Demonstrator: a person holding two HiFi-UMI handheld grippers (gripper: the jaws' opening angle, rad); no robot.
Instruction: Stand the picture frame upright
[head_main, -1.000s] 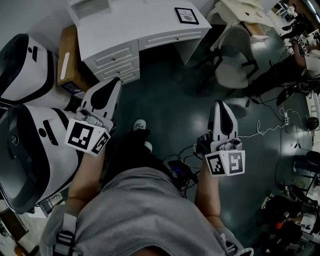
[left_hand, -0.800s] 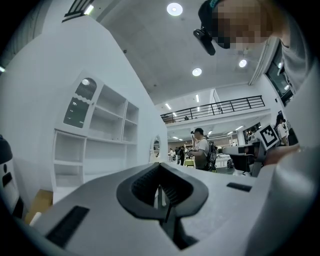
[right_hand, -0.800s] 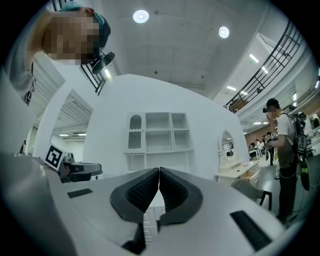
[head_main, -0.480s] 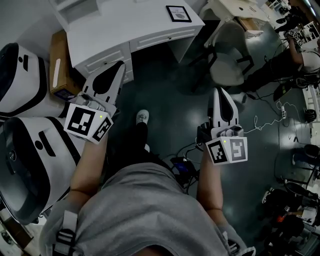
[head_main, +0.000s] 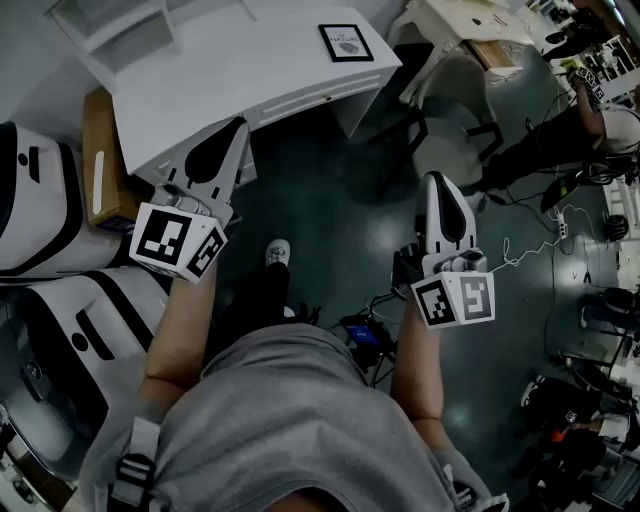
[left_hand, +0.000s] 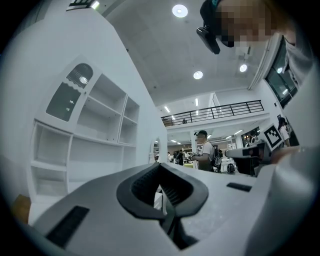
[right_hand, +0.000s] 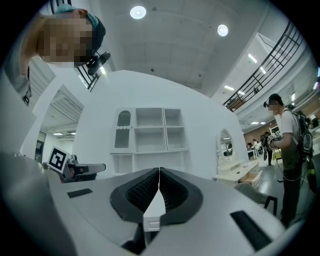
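While the picture frame lies flat and face up near the right end of the white tabletop, in the upper centre of the head view, neither tool is close to it.

Left tool: jaws together, nothing between them. Its tip overlaps the tabletop's front edge, well apart from the frame.

Right tool: jaws likewise together and empty, over the dark floor below the tabletop's right end.

Both gripper views confirm the pads meet with no object held. The frame shows in neither.

Step in hand, as judged: approach.
- Close on the tabletop's right end and part the jaws before arrival.
- Bring one tool in low and level to a frame edge so a pad can catch it.
- Steady the opposite edge with the other tool, since the frame may slide on the smooth top.
- Check for a rear prop before letting go; none can be made out from here.
- The chair just right of the tabletop may hamper access from that side.

Change against the earlier frames: tabletop and frame now sit lower and further left in the head view. The left tool's tip, formerly below the drawer fronts, now overlaps the front edge. Both sets of jaws are unchanged, together.
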